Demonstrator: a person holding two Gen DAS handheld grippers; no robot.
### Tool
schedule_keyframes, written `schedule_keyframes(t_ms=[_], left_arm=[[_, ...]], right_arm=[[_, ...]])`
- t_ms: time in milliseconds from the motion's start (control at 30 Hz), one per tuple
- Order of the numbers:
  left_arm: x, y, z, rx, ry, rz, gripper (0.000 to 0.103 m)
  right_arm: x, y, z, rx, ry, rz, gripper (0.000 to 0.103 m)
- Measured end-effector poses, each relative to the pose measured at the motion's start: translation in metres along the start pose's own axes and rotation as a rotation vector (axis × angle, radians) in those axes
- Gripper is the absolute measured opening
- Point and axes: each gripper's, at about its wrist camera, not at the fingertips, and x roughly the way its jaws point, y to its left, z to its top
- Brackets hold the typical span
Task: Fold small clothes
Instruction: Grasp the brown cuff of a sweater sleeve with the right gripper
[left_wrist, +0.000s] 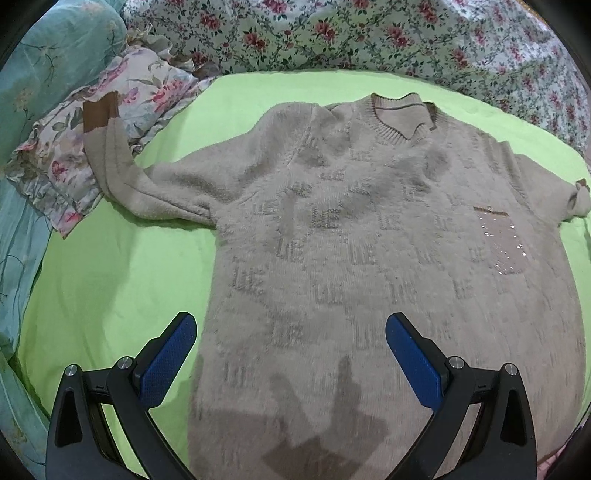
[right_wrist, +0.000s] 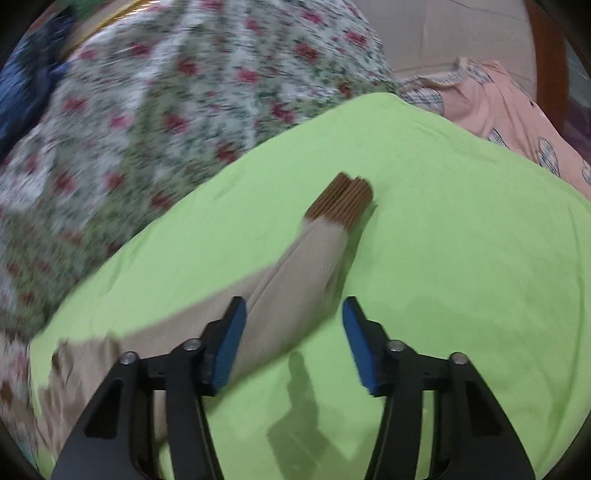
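A beige fuzzy sweater (left_wrist: 369, 258) lies flat, front up, on a lime-green sheet (left_wrist: 110, 280). Its collar points away from me. Its left sleeve (left_wrist: 122, 177) bends up onto a floral pillow and ends in a brown cuff. My left gripper (left_wrist: 291, 354) is open above the sweater's lower left hem, holding nothing. In the right wrist view the other sleeve (right_wrist: 306, 266) lies stretched on the sheet and ends in a brown ribbed cuff (right_wrist: 343, 201). My right gripper (right_wrist: 293, 332) is open just above that sleeve, empty.
A floral pillow (left_wrist: 110, 122) and a teal cover (left_wrist: 44, 59) lie at the left. A flowered bedspread (left_wrist: 369, 40) runs along the back. A pink garment (right_wrist: 509, 122) lies at the far right beyond the green sheet (right_wrist: 461, 240).
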Motion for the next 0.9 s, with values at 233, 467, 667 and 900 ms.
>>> schedule_keyframes(t_ms=[233, 467, 667, 900], left_arm=[[0.022, -0.01, 0.006, 0.01, 0.047, 0.011, 0.102], [0.03, -0.018, 0.005, 0.014, 0.062, -0.017, 0.102], [0.023, -0.016, -0.003, 0.012, 0.054, -0.066, 0.103], [0.017, 0.01, -0.012, -0.041, 0.046, -0.117, 0.103]], right_arm=[[0.064, -0.02, 0.032, 0.134, 0.027, 0.026, 0.048], [0.038, 0.005, 0.025, 0.061, -0.054, 0.124, 0.018], [0.005, 0.091, -0.02, -0.088, -0.024, 0.365, 0.018], [-0.015, 0.227, -0.121, -0.254, 0.119, 0.653, 0.018]])
